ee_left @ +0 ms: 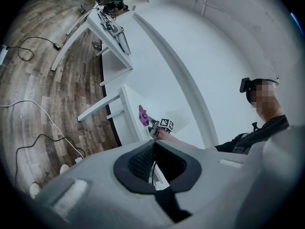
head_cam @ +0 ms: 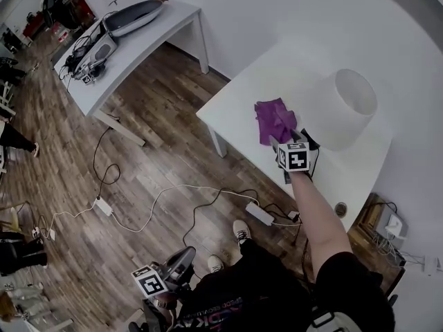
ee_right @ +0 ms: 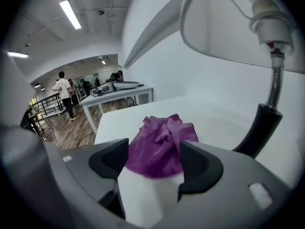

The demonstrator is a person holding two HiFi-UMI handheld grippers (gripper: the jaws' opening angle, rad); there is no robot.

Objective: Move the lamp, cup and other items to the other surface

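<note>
A crumpled purple cloth (head_cam: 275, 120) (ee_right: 159, 144) lies on the white table (head_cam: 235, 102). Just beyond it stands the lamp with its wide white shade (head_cam: 346, 109) (ee_right: 224, 27) on a curved dark stem (ee_right: 261, 128). My right gripper (head_cam: 277, 141) (ee_right: 152, 159) is low over the table with its jaws open; the near edge of the cloth sits between the fingertips, and the pads do not press on it. My left gripper (head_cam: 181, 260) (ee_left: 153, 161) hangs down by my legs, away from the table, shut with nothing in it. In the left gripper view the cloth (ee_left: 143, 116) is small and far off.
A second white table (head_cam: 138, 54) with a dark oval object and gear stands at the far left. Cables (head_cam: 173, 199) and a power strip (head_cam: 259, 213) lie on the wooden floor. A small round object (head_cam: 340, 208) sits near the table's near edge. A person (ee_right: 62, 87) stands far off.
</note>
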